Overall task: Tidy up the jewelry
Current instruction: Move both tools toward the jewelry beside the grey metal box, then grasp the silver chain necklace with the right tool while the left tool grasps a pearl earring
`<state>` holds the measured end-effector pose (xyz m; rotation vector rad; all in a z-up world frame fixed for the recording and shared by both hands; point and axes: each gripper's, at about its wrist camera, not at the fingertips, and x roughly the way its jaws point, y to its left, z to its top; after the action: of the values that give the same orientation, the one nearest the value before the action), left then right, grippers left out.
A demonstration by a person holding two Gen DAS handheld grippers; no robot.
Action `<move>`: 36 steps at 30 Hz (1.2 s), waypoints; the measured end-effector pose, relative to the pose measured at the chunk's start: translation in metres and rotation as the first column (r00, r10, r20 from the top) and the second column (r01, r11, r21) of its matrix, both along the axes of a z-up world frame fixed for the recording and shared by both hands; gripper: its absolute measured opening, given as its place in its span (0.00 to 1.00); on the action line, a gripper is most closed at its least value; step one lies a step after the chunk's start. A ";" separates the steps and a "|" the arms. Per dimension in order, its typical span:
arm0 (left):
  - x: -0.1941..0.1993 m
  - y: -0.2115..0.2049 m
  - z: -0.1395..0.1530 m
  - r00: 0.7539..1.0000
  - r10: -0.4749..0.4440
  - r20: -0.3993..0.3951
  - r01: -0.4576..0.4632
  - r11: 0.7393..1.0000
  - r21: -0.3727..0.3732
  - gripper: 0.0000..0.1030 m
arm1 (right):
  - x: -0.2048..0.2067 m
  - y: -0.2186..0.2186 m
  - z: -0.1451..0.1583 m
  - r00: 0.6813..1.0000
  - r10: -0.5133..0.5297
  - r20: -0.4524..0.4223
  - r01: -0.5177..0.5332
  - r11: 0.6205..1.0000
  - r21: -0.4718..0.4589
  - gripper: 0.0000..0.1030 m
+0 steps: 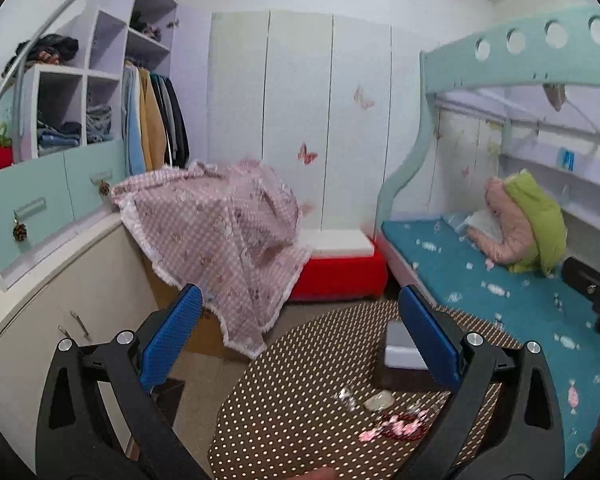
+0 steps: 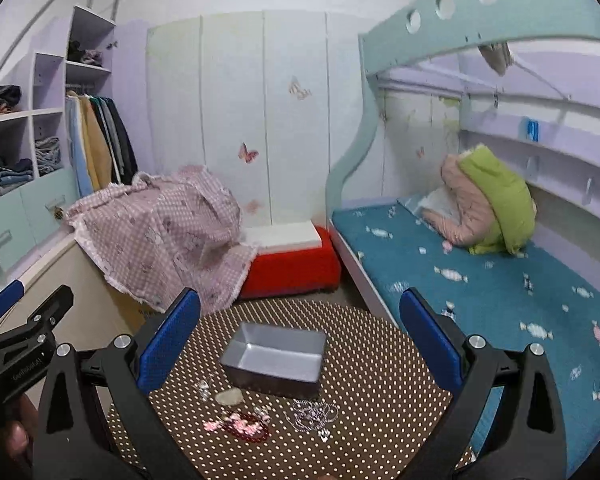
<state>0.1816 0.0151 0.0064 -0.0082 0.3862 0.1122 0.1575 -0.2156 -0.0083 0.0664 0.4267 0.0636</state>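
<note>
Several light, tangly jewelry pieces (image 2: 256, 420) lie lower centre before the grey box (image 2: 274, 356). Both my grippers, right (image 2: 300, 336) and left (image 1: 300, 336), gape empty; I'd pinch the chain's (image 2: 312, 416) bunched middle.

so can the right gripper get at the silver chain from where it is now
Probably yes: the right gripper is open, and the silver chain lies uncovered on the dotted table, just in front of the grey box, apart from it.

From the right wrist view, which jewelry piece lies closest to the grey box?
The pale oval stone piece, just off the grey box's front-left corner. The red-and-pink beaded piece and silver chain lie farther toward the camera.
</note>
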 end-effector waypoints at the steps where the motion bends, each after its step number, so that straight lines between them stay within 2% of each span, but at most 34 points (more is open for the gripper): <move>1: 0.004 0.002 -0.006 1.000 0.001 -0.011 -0.001 1.000 0.005 0.95 | 0.006 -0.003 -0.009 1.000 -0.008 -0.027 0.008 1.000 0.002 0.93; 9: 0.053 0.005 -0.079 0.985 -0.021 -0.170 0.025 0.999 0.021 0.95 | 0.034 -0.009 -0.060 0.984 -0.009 -0.176 0.007 1.000 -0.011 0.93; 12: 0.074 0.002 -0.116 0.965 -0.034 -0.259 0.045 0.998 0.035 0.95 | 0.042 -0.012 -0.081 0.972 -0.005 -0.237 0.003 1.000 -0.009 0.93; 19: 0.114 -0.001 -0.185 0.912 -0.039 -0.407 0.065 0.997 0.050 0.95 | 0.053 -0.017 -0.122 0.934 -0.012 -0.358 0.004 1.000 -0.024 0.93; 25: 0.136 -0.001 -0.220 0.874 -0.080 -0.479 0.103 0.994 0.023 0.95 | 0.065 -0.018 -0.145 0.904 -0.007 -0.427 -0.006 1.000 -0.029 0.93; 30: 0.144 -0.003 -0.232 0.844 -0.121 -0.522 0.133 0.991 -0.015 0.94 | 0.074 -0.018 -0.158 0.887 -0.001 -0.462 -0.015 0.999 -0.032 0.93; 32: 0.145 -0.004 -0.235 0.834 -0.152 -0.530 0.150 0.988 -0.047 0.81 | 0.076 -0.019 -0.161 0.880 0.001 -0.474 -0.017 0.999 -0.030 0.93; 33: 0.143 -0.005 -0.235 0.832 -0.173 -0.527 0.160 0.985 -0.071 0.80 | 0.077 -0.020 -0.163 0.879 0.003 -0.478 -0.019 0.999 -0.028 0.93; 36: 0.140 -0.010 -0.235 0.831 -0.200 -0.519 0.192 0.979 -0.069 0.68 | 0.080 -0.020 -0.171 0.872 0.010 -0.489 -0.023 1.000 -0.020 0.93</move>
<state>0.3217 0.0055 -0.2286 0.0503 0.9362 -0.0982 0.2379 -0.2356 -0.1790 0.0540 0.9387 0.0577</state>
